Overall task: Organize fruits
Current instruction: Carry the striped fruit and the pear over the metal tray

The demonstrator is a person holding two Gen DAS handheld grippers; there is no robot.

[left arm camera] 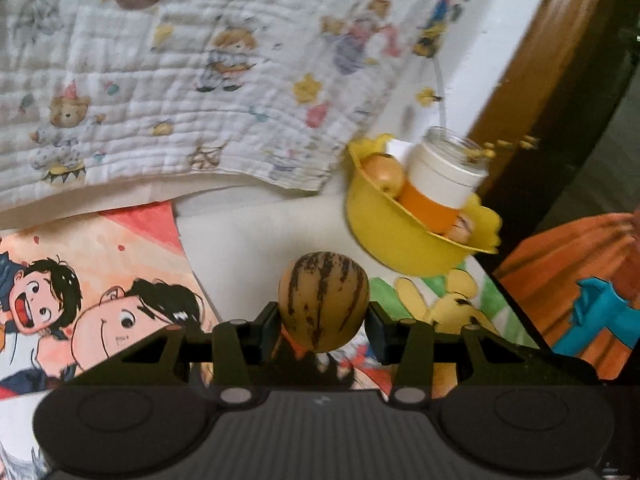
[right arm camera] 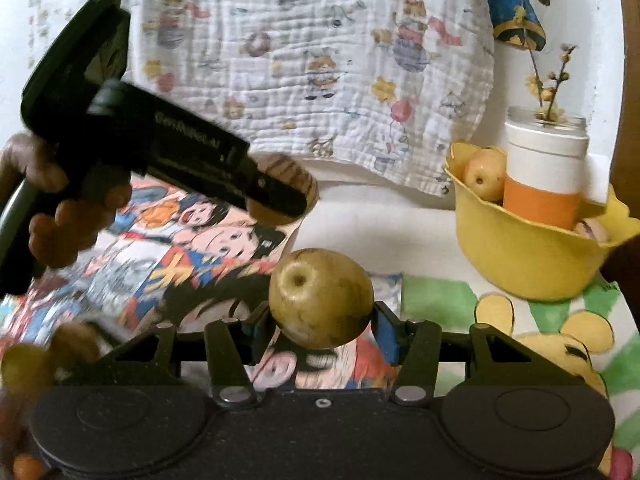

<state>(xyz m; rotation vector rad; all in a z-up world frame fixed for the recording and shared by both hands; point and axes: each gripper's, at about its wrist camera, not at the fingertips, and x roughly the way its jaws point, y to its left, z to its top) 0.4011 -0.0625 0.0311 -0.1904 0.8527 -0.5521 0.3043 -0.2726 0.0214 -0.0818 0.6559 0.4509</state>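
Fruit in both grippers: left gripper [left arm camera: 324, 326] clamps a striped fruit [left arm camera: 323, 304], right gripper [right arm camera: 322, 330] clamps a greenish apple-shaped fruit [right arm camera: 321, 298], both held clear above the cartoon mat [right arm camera: 224, 240]. Round, smooth, probably slippery, so grip across the widest middle. Glossy yellow bowl [right arm camera: 520, 256] near.
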